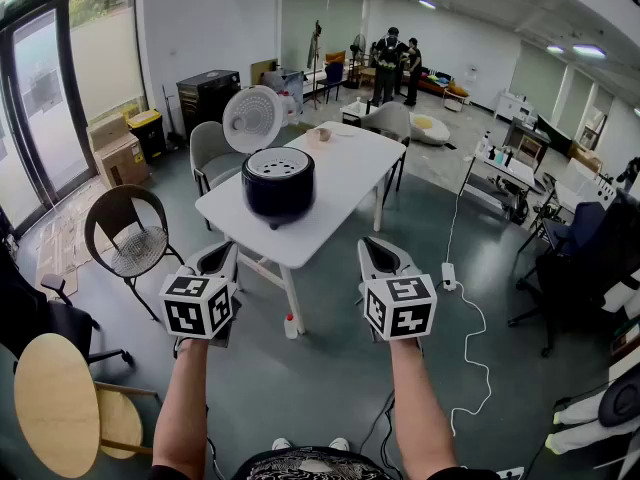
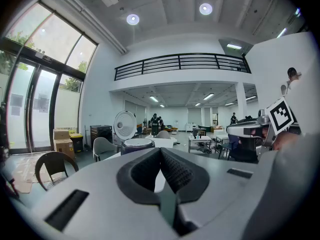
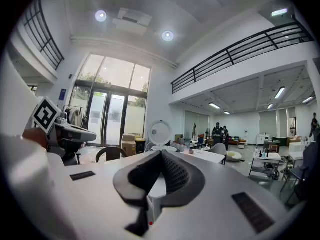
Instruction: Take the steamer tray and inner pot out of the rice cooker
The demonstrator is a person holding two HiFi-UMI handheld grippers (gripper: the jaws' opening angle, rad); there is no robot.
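**Both grippers shut and empty, cooker not yet touched**

The rice cooker point(image 1: 278, 181) sits toward the near corner of the white table point(image 1: 345, 178), close to its edge. Its round lid point(image 1: 254, 118) is swung up and back. In the mouth we see a pale perforated disc, and we read it as the steamer tray point(image 1: 279, 162), still seated in place. The inner pot would be under it, and we cannot see it from here.

So by our reckoning nothing has come out yet. The lid is up, and both the tray lift and the pot lift are still ahead.

The left gripper point(image 1: 217, 255) and the right gripper point(image 1: 384, 252) hang side by side, well short of the table and pointing roughly level toward it. Each one's own view shows its dark pads pressed together with nothing pinched between them.

Now the room to move. There is bare floor between us and the table, so the way in looks open. A wicker chair point(image 1: 125, 230) stands off to the left, and a grey chair point(image 1: 212, 153) is tucked behind the cooker's side of the table. A small bottle point(image 1: 290, 326) stands by the near table leg, and a white cable point(image 1: 470, 318) snakes across the floor on the right. Beyond the cooker the tabletop is mostly bare, which looks like good room to set things down.
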